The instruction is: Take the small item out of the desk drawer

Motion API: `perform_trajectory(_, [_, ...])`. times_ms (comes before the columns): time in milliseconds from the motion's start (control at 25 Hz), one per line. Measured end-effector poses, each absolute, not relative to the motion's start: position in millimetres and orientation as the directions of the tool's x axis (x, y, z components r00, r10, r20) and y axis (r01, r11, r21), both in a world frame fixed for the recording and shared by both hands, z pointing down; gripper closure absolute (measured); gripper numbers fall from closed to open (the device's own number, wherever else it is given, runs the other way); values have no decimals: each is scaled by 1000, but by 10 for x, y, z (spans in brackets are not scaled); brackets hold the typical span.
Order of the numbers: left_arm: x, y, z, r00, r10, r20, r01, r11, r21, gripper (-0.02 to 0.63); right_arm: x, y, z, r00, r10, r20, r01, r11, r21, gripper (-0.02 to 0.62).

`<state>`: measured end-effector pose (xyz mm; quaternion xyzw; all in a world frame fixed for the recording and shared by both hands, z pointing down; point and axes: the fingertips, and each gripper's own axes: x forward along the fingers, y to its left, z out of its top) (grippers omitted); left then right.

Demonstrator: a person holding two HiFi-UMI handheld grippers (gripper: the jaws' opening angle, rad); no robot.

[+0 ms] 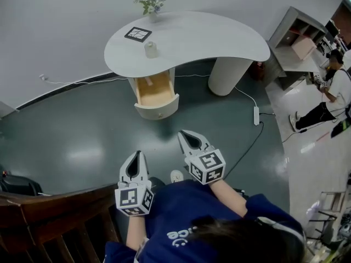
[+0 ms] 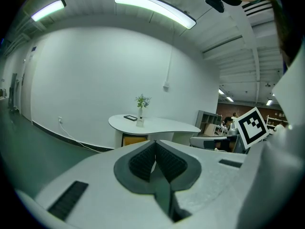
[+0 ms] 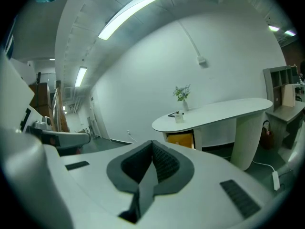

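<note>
the white kidney-shaped desk [image 1: 208, 37] stands against the pale wall on a dark green glossy floor [image 1: 82, 136]. its rounded white drawer with a light wood inside [image 1: 159, 112] is pulled open under the left end of the top. the small pale cylindrical jar [image 1: 151, 49] stands upright on the desk top, near the front edge just above the open drawer, beside a flat black square frame [image 1: 137, 34]. a small vase of blue and green flowers [image 1: 152, 4] stands at the back edge.

the white left gripper [image 1: 137, 158] [image 2: 155, 144] and the white right gripper [image 1: 182, 133] [image 3: 152, 144], each with a black-and-white marker cube, are held side by side well apart from the desk, pointing toward it. both have their dark ribbed pads pressed together with nothing between them.

a white power strip on a black cable [image 1: 256, 115] lies on the floor right of the desk pedestal.
</note>
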<state>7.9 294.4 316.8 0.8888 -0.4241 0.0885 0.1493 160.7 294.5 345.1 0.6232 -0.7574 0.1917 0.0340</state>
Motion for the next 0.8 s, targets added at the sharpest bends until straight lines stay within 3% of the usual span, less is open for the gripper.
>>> perform_trajectory(800, [366,1612,3352,704,-636,314,-704,-683,194,601,1756,1949,3728,-139,-912,385,-973,54,-224,586])
